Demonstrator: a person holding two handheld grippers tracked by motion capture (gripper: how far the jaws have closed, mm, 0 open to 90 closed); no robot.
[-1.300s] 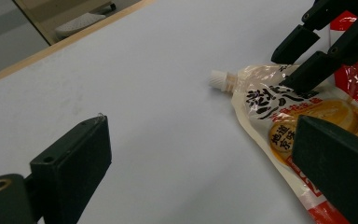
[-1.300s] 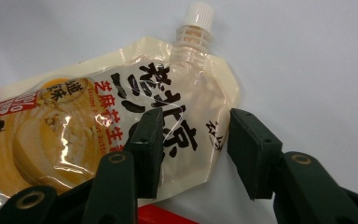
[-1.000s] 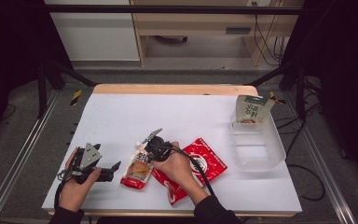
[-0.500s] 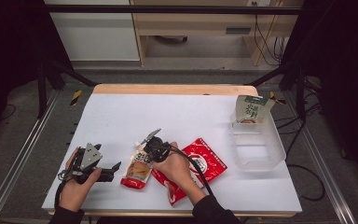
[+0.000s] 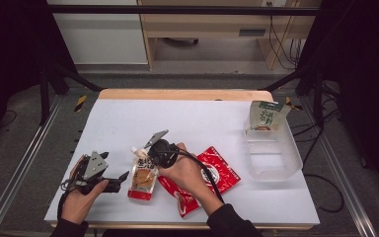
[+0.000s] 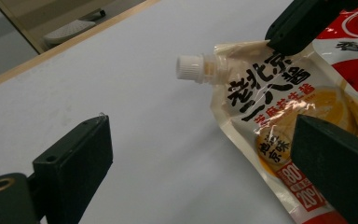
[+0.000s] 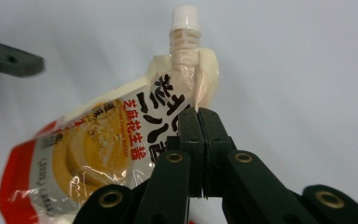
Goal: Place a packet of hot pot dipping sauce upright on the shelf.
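Observation:
A sauce pouch (image 5: pixel 142 178) with a white screw cap, yellow print and a red bottom lies at the table's front left. My right gripper (image 5: pixel 146 160) is shut on the pouch's top edge just beside the spout, and the pads (image 7: pixel 189 122) pinch the film below the cap (image 7: pixel 185 15). The cap end is raised a little above the white table (image 5: pixel 197 123). My left gripper (image 5: pixel 119 180) rests to the left of the pouch, open and holding nothing. In the left gripper view the pouch (image 6: pixel 279 116) sits just past its right jaw.
Two red packets (image 5: pixel 219 170) lie under and to the right of the right hand. A clear plastic bin (image 5: pixel 292 157) stands at the right edge with a green-and-white pouch (image 5: pixel 265 116) upright at its far end. Bare table stretches behind the pouch.
The right gripper has closed on the pouch's top and lifted slightly, which raised the cap end. The left hand has stayed where it was.

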